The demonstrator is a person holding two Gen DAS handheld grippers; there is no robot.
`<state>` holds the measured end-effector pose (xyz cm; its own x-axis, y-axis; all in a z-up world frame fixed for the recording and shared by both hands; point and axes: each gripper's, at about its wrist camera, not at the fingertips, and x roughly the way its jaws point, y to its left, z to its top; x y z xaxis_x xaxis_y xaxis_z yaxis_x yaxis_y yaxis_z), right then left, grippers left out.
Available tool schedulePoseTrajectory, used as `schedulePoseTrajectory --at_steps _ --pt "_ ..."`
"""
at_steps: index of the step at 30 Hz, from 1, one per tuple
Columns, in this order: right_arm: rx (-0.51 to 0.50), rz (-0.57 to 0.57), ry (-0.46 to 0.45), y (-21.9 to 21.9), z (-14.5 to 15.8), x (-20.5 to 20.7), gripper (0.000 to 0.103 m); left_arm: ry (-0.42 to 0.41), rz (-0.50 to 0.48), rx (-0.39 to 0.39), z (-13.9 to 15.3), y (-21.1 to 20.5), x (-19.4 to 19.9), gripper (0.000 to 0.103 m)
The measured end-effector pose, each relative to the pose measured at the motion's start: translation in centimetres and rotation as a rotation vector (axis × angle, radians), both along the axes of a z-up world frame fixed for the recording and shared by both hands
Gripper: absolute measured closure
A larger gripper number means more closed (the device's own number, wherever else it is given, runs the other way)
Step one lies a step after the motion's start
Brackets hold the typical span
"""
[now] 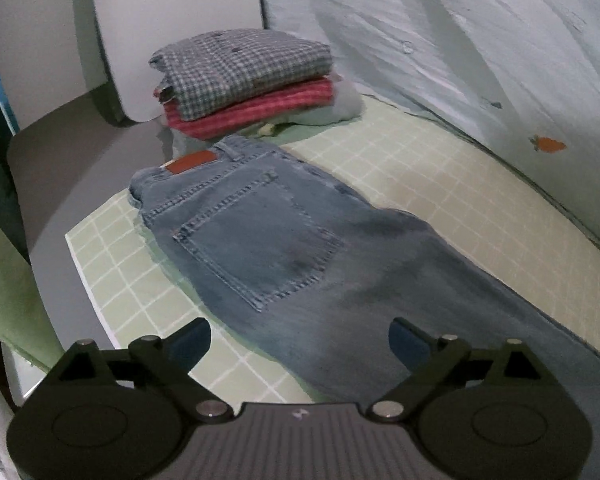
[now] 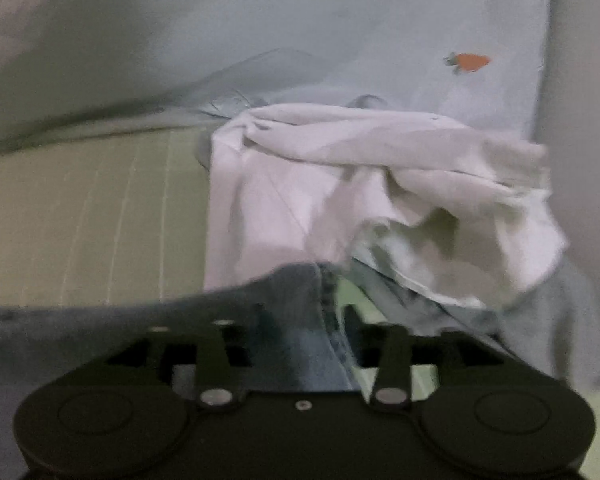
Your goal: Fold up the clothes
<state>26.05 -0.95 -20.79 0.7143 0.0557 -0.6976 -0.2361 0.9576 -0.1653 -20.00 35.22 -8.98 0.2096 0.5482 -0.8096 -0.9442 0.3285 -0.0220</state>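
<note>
Blue jeans (image 1: 284,248) lie lengthwise on the green checked sheet (image 1: 420,176), waistband and brown patch at the far end, back pocket up. My left gripper (image 1: 300,340) is open and empty, hovering just above the jeans' thigh part. In the right wrist view, my right gripper (image 2: 306,316) is shut on the hem end of the jeans leg (image 2: 300,320), which bunches between its fingers. The view is blurred by motion.
A stack of folded clothes, a blue checked shirt (image 1: 244,68) over a red one (image 1: 256,110), sits beyond the waistband. A crumpled white garment (image 2: 364,196) lies right ahead of the right gripper. A pale quilt with carrot prints (image 1: 480,40) lines the far side.
</note>
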Motion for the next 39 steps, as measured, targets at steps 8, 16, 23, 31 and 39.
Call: schedulePoseTrajectory --at_steps 8,16,23,31,39 --pt "0.208 0.024 0.120 2.9 0.6 -11.0 0.000 -0.165 0.114 -0.123 -2.7 7.6 -5.0 0.005" --pt "0.171 0.067 0.138 7.7 -0.7 -20.9 0.000 -0.257 0.172 -0.264 -7.6 15.7 -9.5 0.005" --pt "0.175 -0.089 0.101 9.2 -0.4 -23.2 0.000 -0.340 0.240 -0.332 -10.4 21.5 -12.2 0.005" --pt "0.174 -0.256 0.068 11.0 -0.8 -23.0 0.000 -0.481 0.293 -0.342 -12.0 25.4 -13.3 0.008" --pt "0.175 -0.247 0.065 10.9 -0.8 -22.9 0.000 -0.362 0.230 -0.218 -9.8 24.9 -11.6 0.080"
